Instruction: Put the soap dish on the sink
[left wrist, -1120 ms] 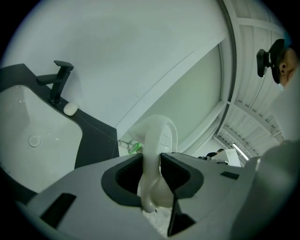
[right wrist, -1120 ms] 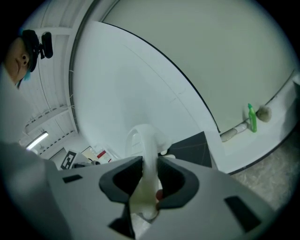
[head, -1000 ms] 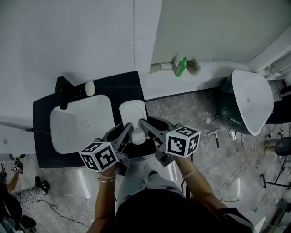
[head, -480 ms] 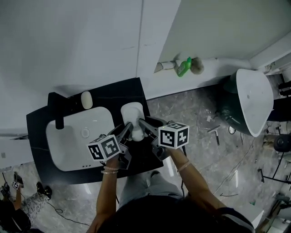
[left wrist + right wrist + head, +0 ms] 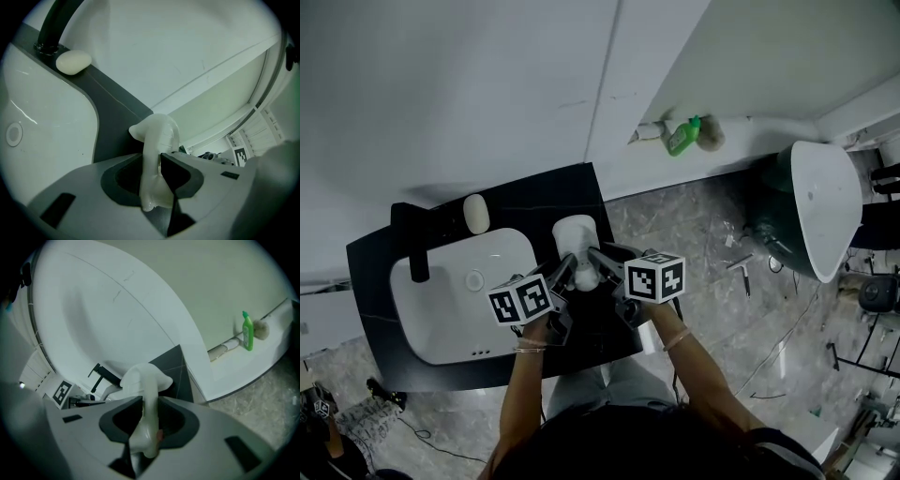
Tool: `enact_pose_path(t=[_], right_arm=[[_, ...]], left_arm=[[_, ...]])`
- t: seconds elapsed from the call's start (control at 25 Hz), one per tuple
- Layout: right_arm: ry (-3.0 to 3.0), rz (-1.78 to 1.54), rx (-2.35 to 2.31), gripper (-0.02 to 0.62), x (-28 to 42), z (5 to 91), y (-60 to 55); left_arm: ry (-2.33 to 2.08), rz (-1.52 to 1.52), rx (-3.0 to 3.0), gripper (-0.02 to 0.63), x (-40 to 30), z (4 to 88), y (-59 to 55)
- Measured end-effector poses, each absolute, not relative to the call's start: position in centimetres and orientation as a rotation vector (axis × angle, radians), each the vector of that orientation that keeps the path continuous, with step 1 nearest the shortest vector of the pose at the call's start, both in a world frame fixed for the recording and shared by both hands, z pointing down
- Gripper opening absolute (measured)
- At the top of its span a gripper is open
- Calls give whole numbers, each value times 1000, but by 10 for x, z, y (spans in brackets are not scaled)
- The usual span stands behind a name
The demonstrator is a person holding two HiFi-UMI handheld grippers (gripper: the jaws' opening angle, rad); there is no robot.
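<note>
The white soap dish (image 5: 576, 242) hangs over the right end of the dark sink counter (image 5: 534, 202), right of the white basin (image 5: 455, 295). Both grippers hold its near edge. My left gripper (image 5: 566, 270) is shut on the soap dish (image 5: 157, 150) from the left, and my right gripper (image 5: 598, 262) is shut on the soap dish (image 5: 144, 397) from the right. A pale soap bar (image 5: 475, 214) lies on the counter by the black faucet (image 5: 414, 248); the left gripper view also takes in the soap bar (image 5: 73, 62).
A wall rises just behind the counter. A green bottle (image 5: 682, 138) lies on a low ledge to the right. A large white basin-like fixture (image 5: 820, 206) stands on the marble floor (image 5: 703, 253) at far right, with cables and small tools around it.
Both grippers stay shut on the soap dish. The dish has kept over the counter's right end while the head view shifted, so the sink sits a little lower and further right in the picture.
</note>
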State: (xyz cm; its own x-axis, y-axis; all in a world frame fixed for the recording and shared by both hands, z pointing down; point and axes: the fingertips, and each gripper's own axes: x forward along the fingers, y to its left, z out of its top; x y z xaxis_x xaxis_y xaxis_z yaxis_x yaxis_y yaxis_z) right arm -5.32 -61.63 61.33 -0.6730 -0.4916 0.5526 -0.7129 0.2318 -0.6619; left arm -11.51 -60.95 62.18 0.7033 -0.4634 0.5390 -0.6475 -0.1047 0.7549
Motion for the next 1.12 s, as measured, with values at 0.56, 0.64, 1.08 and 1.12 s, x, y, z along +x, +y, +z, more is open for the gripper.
enact_pose_path(t=[0.56, 0.64, 1.08, 1.12], right_arm=[[-2329, 1411, 1200, 115, -31, 590, -622], [-2356, 1380, 1206, 115, -29, 577, -618], [-2507, 1157, 1169, 68, -18, 496, -536], [-2520, 1139, 1164, 56, -16, 488, -525]], left_arm=[[-957, 93, 1781, 130, -132, 600, -615], [-979, 72, 1799, 130, -135, 588, -610], [-1020, -37, 1944, 129, -110, 502, -530], [-1013, -47, 1958, 129, -105, 494, -518]])
